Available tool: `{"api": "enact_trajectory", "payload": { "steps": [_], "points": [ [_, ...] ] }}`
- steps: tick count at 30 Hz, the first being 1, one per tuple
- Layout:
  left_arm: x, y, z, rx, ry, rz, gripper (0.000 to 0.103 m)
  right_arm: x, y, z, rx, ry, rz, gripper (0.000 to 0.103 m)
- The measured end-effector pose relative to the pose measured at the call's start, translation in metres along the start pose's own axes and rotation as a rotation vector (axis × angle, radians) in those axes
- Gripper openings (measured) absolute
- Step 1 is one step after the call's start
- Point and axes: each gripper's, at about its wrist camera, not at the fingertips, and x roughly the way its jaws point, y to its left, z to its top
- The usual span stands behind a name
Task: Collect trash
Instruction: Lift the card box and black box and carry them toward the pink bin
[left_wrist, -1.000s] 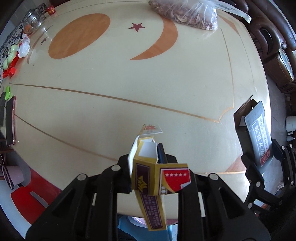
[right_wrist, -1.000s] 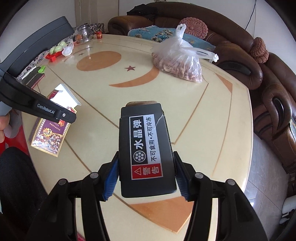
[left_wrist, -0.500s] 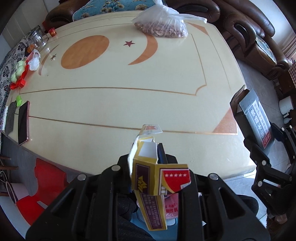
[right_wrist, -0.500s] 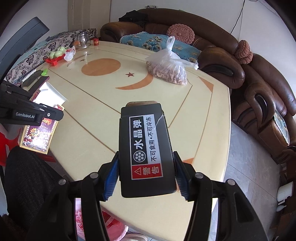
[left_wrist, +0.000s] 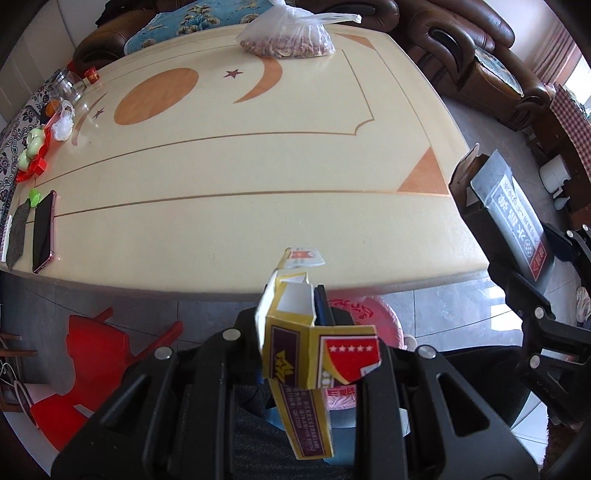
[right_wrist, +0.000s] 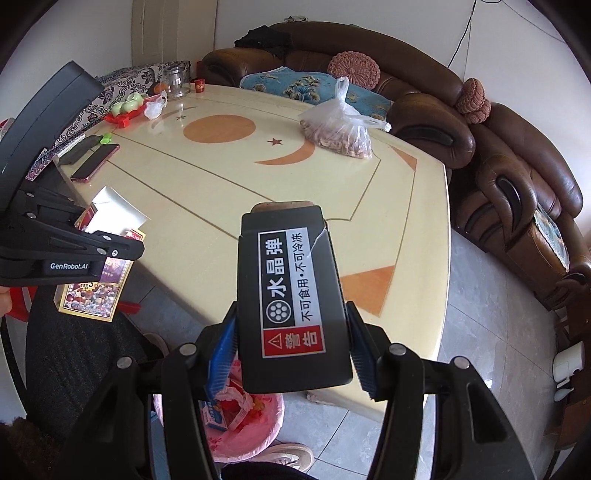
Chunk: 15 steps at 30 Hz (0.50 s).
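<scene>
My left gripper (left_wrist: 317, 354) is shut on a torn yellow and red carton (left_wrist: 314, 354), held off the table's near edge; it also shows in the right wrist view (right_wrist: 96, 291). My right gripper (right_wrist: 291, 332) is shut on a black box (right_wrist: 291, 295) with a white and red warning label, also seen in the left wrist view (left_wrist: 517, 229). A pink trash bin (right_wrist: 243, 424) with wrappers inside stands on the floor below both grippers; its rim shows behind the carton (left_wrist: 365, 310).
The cream table (left_wrist: 240, 166) holds a bag of nuts (left_wrist: 291, 37), a phone (left_wrist: 42, 230), a glass jar (left_wrist: 70, 86) and small items at the left. A red stool (left_wrist: 92, 365) stands on the floor. Brown sofas (right_wrist: 517, 184) ring the table.
Both grippers have pulled back from over the table to beyond its near edge, each holding its box. The pink bin has come into view below them.
</scene>
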Motion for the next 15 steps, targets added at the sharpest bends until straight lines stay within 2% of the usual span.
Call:
{"api": "enact_trajectory", "payload": {
  "steps": [11, 15],
  "points": [
    [0.0, -0.018, -0.048, 0.084, -0.059, -0.01, 0.022, -0.011, 0.026, -0.042, 0.031, 0.03, 0.033, 0.054],
    [0.006, -0.023, -0.062, 0.105, -0.057, -0.021, 0.022, -0.012, 0.032, -0.057, 0.048, 0.041, 0.045, 0.054]
  ]
}}
